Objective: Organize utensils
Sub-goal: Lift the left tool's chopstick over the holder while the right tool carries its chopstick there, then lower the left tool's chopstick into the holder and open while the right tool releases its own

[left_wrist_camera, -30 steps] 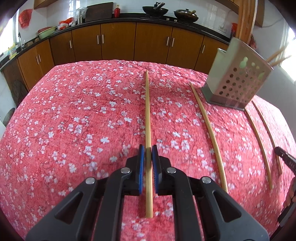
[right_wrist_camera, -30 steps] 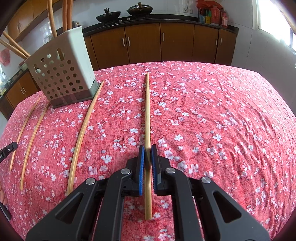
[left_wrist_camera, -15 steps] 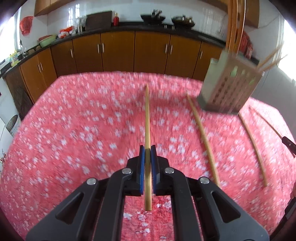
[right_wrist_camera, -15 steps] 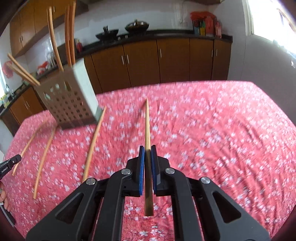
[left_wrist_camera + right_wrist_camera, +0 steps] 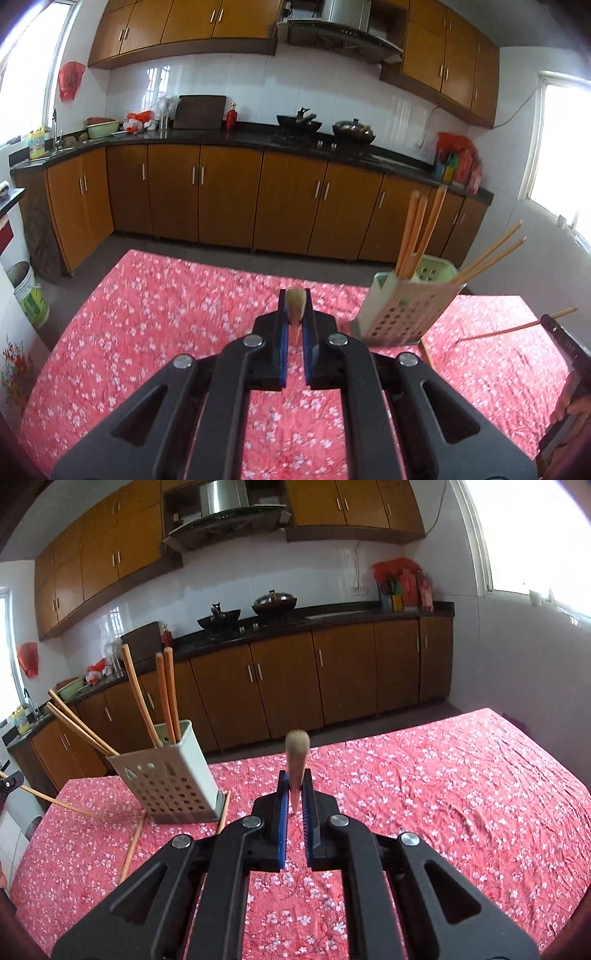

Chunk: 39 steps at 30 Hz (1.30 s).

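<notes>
clamping a chopstick end-on, left hand-held gripper, right hand-held gripper pinching another chopstick

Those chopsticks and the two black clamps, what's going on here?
A person is tidying chopsticks into the perforated holder. The left gripper and right gripper are each shut on one chopstick, held above the red floral tablecloth. Five already stand in the holder; others lie beside it.

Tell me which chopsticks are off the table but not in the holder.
The two clamped in the jaws: one in the left gripper, one in the right gripper. Others stand in the holder or lie on the cloth.
</notes>
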{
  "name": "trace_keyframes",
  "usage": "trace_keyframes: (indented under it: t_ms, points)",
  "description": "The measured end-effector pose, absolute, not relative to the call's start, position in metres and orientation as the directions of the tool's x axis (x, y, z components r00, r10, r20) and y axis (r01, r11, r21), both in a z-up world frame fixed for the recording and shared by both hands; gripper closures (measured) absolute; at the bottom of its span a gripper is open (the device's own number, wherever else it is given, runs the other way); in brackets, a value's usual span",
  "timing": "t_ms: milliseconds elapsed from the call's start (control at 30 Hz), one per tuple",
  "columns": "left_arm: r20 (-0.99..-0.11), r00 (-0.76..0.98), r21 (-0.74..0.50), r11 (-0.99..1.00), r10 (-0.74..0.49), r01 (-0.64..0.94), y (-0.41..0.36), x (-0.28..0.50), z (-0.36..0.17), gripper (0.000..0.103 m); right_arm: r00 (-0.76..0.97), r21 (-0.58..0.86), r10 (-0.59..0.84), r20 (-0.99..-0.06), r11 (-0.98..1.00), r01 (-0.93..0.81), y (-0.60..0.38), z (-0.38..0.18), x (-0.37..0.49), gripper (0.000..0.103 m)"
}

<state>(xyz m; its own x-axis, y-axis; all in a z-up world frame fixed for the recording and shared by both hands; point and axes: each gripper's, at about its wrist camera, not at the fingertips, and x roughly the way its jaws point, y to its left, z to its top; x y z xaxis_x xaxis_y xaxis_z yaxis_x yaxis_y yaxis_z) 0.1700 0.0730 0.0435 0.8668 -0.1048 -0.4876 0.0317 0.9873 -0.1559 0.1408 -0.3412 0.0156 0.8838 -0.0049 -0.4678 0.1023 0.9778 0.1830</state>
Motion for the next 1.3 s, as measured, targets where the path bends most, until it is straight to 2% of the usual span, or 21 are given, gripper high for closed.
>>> trace_keyframes:
  t_ms: [133,300,567,733,900,1067,1300]
  points:
    - [-0.471,0.873,-0.15,0.987,-0.124,0.06,0.067,0.17,0.059,0.096,0.891,0.193,0.012,-0.453,0.977,0.085,-0.338,0.024,0.143,0.096]
    - [-0.444,0.873,-0.167,0.976,-0.203,0.142,0.054,0.159,0.079,0.096,0.906,0.268,0.103,-0.41,0.963,0.012,-0.332,0.049,0.139,0.096]
    - [-0.314,0.882,-0.223,0.931,-0.351,0.29,0.014,0.145,0.131,0.096,0.934,0.328,0.258,-0.247,0.929,-0.169,-0.307,0.112,0.133,0.096]
    - [-0.225,0.917,-0.196,0.937,-0.328,0.287,-0.009,0.153,0.162,0.096,0.953,0.298,0.266,-0.144,0.93,-0.215,-0.288,0.142,0.137,0.096]
    - [-0.19,0.94,-0.216,0.946,-0.284,0.242,-0.019,0.176,0.174,0.096,0.969,0.272,0.238,-0.071,0.939,-0.211,-0.278,0.152,0.155,0.096]
    - [-0.168,0.961,-0.223,0.958,-0.219,0.179,-0.022,0.204,0.165,0.096,0.97,0.238,0.208,-0.125,0.955,-0.175,-0.273,0.138,0.184,0.096]
    - [-0.258,0.939,-0.214,0.961,-0.229,0.176,-0.03,0.236,0.132,0.096,0.948,0.243,0.212,-0.237,0.958,-0.153,-0.269,0.109,0.201,0.095]
